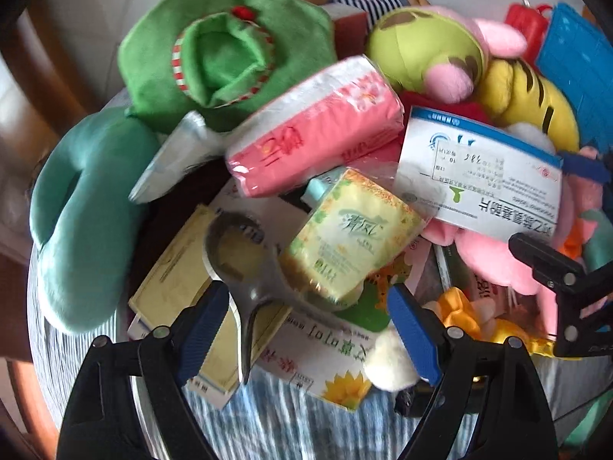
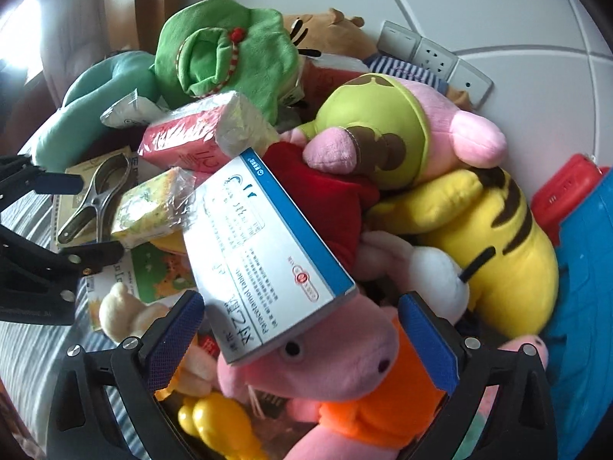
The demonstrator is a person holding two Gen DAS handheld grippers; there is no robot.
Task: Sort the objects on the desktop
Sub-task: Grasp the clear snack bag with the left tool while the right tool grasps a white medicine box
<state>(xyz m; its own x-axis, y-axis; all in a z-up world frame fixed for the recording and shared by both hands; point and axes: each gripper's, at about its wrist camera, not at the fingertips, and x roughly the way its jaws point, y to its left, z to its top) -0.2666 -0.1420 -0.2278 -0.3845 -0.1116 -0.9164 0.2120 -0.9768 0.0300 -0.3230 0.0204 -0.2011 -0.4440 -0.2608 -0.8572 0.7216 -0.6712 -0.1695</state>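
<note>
left gripper [image 1: 310, 322] gapes released over metal clip [image 1: 245, 268]; right gripper [image 2: 302, 337], released, straddles pink pig plush [image 2: 345, 349]; blue crate [image 2: 586, 306] at 3 o'clock.

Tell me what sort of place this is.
Probably a room at home: a cluttered table under a striped cloth, wall sockets behind, heaped with plush toys and medicine boxes.

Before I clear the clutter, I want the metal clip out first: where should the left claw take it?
Judging by its pose, grip the metal clip at the narrow waist where its two arms meet, coming from above. The tail points toward the left claw, which stands open, and the ring end touches the yellow tissue pack.
</note>
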